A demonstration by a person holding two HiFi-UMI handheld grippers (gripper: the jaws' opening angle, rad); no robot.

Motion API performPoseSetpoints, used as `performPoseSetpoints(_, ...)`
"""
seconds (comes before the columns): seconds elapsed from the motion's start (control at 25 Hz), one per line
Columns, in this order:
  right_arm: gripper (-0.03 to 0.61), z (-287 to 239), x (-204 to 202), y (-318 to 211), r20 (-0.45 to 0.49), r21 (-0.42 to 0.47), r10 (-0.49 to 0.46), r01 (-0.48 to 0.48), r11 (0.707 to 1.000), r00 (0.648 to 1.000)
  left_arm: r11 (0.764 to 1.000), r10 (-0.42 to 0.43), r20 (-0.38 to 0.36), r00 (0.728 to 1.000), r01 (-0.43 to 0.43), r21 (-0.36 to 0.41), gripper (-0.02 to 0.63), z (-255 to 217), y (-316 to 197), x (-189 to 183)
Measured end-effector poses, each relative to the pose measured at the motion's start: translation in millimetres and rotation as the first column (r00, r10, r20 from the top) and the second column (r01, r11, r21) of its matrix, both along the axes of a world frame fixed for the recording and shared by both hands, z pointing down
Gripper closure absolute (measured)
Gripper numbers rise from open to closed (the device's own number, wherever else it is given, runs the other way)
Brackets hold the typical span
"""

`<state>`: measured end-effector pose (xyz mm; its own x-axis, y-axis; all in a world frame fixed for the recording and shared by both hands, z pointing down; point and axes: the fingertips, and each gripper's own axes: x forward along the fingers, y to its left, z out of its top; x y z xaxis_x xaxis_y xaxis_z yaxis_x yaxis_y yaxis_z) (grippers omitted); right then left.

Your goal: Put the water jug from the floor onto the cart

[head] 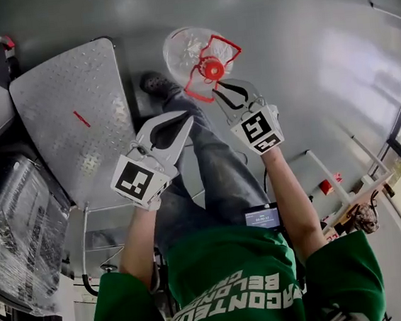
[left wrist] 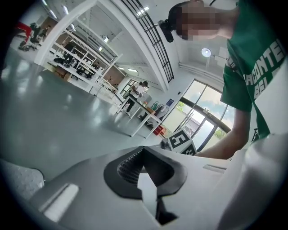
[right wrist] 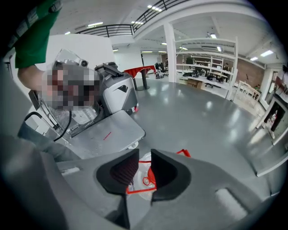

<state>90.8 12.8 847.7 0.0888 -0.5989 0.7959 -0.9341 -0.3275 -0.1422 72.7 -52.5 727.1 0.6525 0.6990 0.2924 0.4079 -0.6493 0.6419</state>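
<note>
Right gripper (right wrist: 144, 156), jaws slightly apart and empty, above red-handled water jug (head: 183, 47); left gripper (head: 184, 118) closed; white print on green shirt (head: 226, 271) only partly legible.

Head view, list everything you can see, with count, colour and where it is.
water jug: one, clear with red cap and handle, on the floor, upper centre
cart: one, silver, left of the jug
wrapped bundle: one, dark under clear film, far left
shoe: one, dark, between cart and jug
left tool: one, grey, jaws together, lower left of the jug
right tool: one, grey, slightly open, empty, by the jug's cap
</note>
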Motion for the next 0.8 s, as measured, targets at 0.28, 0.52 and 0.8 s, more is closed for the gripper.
performPoseSetpoints(0.28,0.332,47,16,11,-0.007,-0.113,0.007,-0.007,0.994,1.000,1.000,-0.015,0.001,1.000,0.015,-0.008,0.603,3,3,9)
performPoseSetpoints(0.52,0.275,83,21,15,-0.001,-0.182,0.000,0.000,0.983,1.000,1.000,-0.022,-0.004,1.000,0.022,-0.012,0.603,2,5,12)
performPoseSetpoints(0.8,0.275,116,24,14,0.032,-0.235,0.032,-0.023,0.972,0.999,1.000,-0.029,0.009,1.000,0.029,-0.010,0.603,9,-4,11)
